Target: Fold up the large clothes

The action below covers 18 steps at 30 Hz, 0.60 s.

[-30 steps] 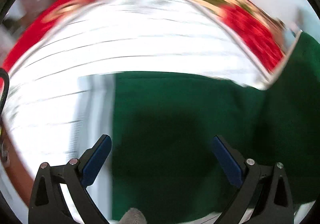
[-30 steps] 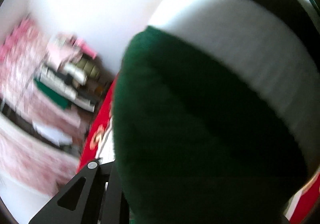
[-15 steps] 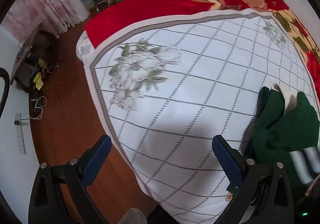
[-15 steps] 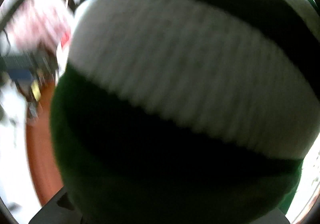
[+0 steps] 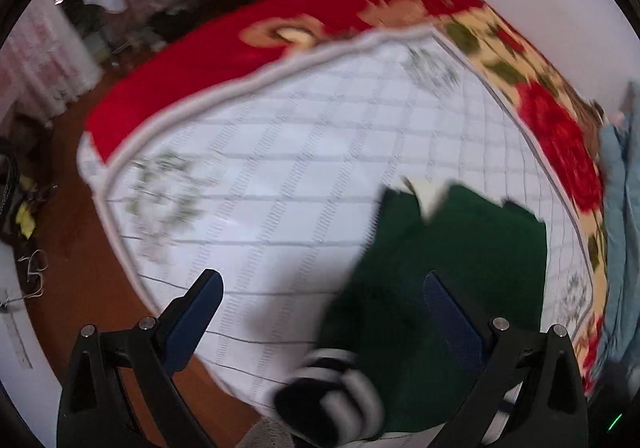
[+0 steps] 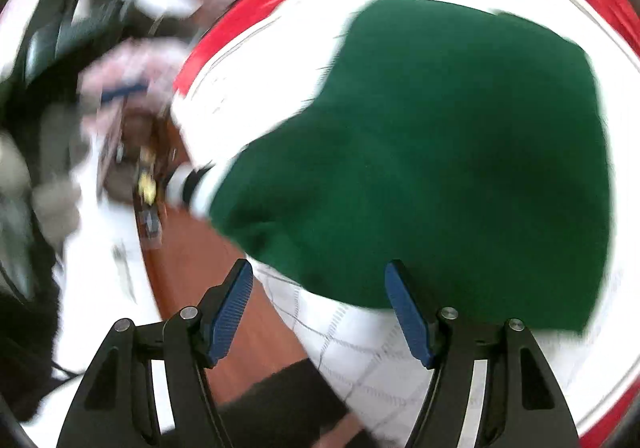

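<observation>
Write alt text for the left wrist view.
A dark green knitted sweater with a black-and-white striped cuff lies crumpled on a white grid-patterned quilt over a red floral blanket. The open left gripper hovers above, empty.

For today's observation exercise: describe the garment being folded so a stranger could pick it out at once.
Start with the bed's white quilt, gridded with grey lines and edged by a red floral blanket. On its near right part lies a dark green sweater. Only it has a black-and-white striped cuff; the pale blue cloth nearby is plain.
</observation>
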Tool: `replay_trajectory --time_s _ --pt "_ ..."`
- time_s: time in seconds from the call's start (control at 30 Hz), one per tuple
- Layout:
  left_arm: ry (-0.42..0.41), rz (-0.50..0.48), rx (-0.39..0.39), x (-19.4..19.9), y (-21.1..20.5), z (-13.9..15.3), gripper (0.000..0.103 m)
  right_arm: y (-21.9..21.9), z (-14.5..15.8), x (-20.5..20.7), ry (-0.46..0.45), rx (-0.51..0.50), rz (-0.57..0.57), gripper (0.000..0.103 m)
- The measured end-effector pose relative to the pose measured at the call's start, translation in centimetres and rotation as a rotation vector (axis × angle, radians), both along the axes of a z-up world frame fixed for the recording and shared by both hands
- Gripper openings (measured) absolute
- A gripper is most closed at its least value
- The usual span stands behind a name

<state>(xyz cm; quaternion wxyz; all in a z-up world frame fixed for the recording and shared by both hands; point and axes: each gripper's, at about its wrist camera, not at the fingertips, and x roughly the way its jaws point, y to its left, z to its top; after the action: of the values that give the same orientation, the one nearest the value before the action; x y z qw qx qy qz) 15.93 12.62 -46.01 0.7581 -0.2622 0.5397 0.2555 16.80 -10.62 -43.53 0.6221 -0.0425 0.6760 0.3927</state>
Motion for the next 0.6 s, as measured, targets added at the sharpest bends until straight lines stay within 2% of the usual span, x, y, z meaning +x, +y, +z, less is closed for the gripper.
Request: replay_trajectory --time_s 0.1,0.13,0.17,0.2,0.23,0.3,0.33,0.37,0.4,0.43,0.47,0.5,0.53,0.6 --pt "0.154 -0.047 0.085 1.2 -2.9 -6.0 0.103 -5.3 -2.8 3.1 0.026 -0.032 -0.202 0.077" --pt "0.24 -0.062 0.104 1.2 -3.6 -9.2 0.103 -8.8 -4.0 4.0 0.025 -0.045 -0.254 0.077" --pt "0.279 -0.062 0.081 0.6 -3.7 -12.1 0.103 -10.0 -5.0 5.6 0.022 -0.063 -0.295 0.077" --pt "0.282 -0.049 0.054 0.1 -3.6 -13.4 0.103 -10.9 -6.2 7.2 0.025 -0.078 -0.327 0.078" --pt "0.256 -0.025 0.022 -0.5 -3.1 -14.4 0.103 -13.6 -7.4 9.9 0.038 -0.074 -0.346 0.078" --pt "0.232 -0.007 0.003 -0.8 -2.5 -14.3 0.103 -14.2 -10.2 12.8 0.071 -0.083 -0.38 0.078" --pt "0.247 -0.009 0.009 -0.6 -2.4 -14.0 0.103 -13.8 -10.9 13.9 0.083 -0.123 -0.387 0.078" --pt "0.252 -0.008 0.041 -0.5 -2.4 -13.0 0.103 -13.5 -11.6 14.3 0.091 -0.122 -0.386 0.077" --pt "0.246 -0.012 0.067 -0.4 -2.5 -12.2 0.103 -11.9 -10.9 14.8 0.074 -0.08 -0.352 0.071" --pt "0.238 -0.019 0.1 -0.4 -2.7 -11.1 0.103 -11.1 -9.5 15.1 0.034 -0.069 -0.312 0.061" --pt "0.227 -0.019 0.125 -0.4 -2.8 -10.0 0.103 -8.1 -8.2 15.0 -0.019 -0.086 -0.248 0.058" --pt "0.219 -0.014 0.132 -0.4 -2.8 -9.5 0.103 -4.8 -6.8 14.3 -0.015 -0.084 -0.194 0.051" --pt "0.221 -0.008 0.136 -0.5 -2.8 -9.3 0.103 -2.7 -5.7 13.8 0.013 -0.064 -0.152 0.039" --pt "0.26 0.007 0.144 -0.5 -2.7 -10.3 0.103 3.2 -5.9 13.1 0.073 -0.033 -0.048 0.033"
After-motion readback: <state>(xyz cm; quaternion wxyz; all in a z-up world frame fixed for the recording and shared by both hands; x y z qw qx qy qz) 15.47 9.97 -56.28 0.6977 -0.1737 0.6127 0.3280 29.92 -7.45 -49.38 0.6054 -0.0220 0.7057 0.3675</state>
